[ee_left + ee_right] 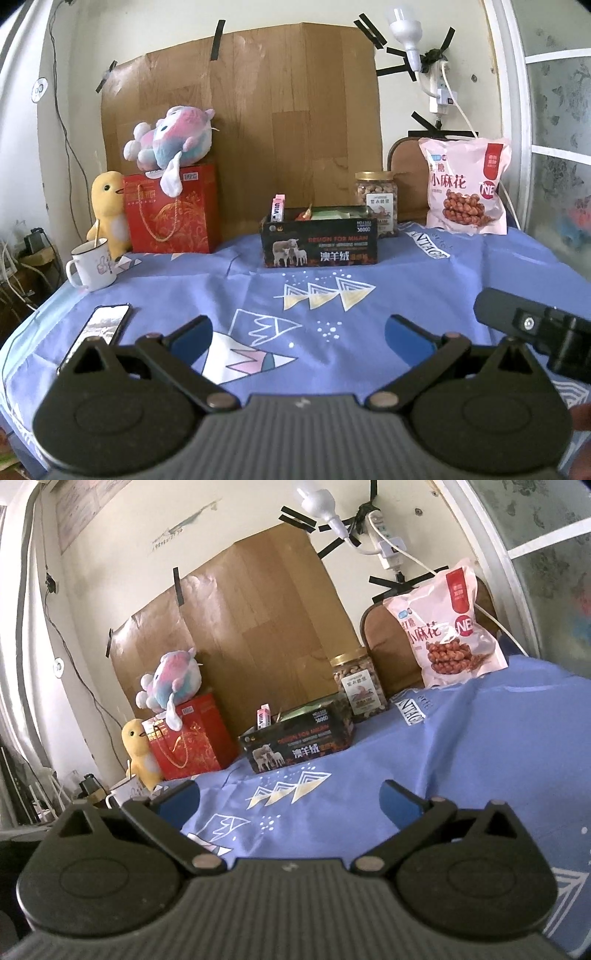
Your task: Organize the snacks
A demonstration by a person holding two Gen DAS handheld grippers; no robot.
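Observation:
A black box (319,242) (299,740) with several small snack packs inside stands at the back middle of the blue cloth. A pink snack pack (277,209) (263,717) sticks up at its left end. Behind its right end is a jar of nuts (377,201) (359,685). A big pink snack bag (466,186) (452,627) leans at the back right. My left gripper (298,332) is open over the cloth, well short of the box, with nothing between its fingers. My right gripper (290,797) is open and empty too; part of it shows at the right edge of the left wrist view.
A red gift bag (171,210) (192,736) with a pastel plush (173,138) on top stands at the back left, next to a yellow duck plush (107,212). A white mug (91,266) and a phone (98,330) lie near the left edge. Cardboard (258,110) covers the wall.

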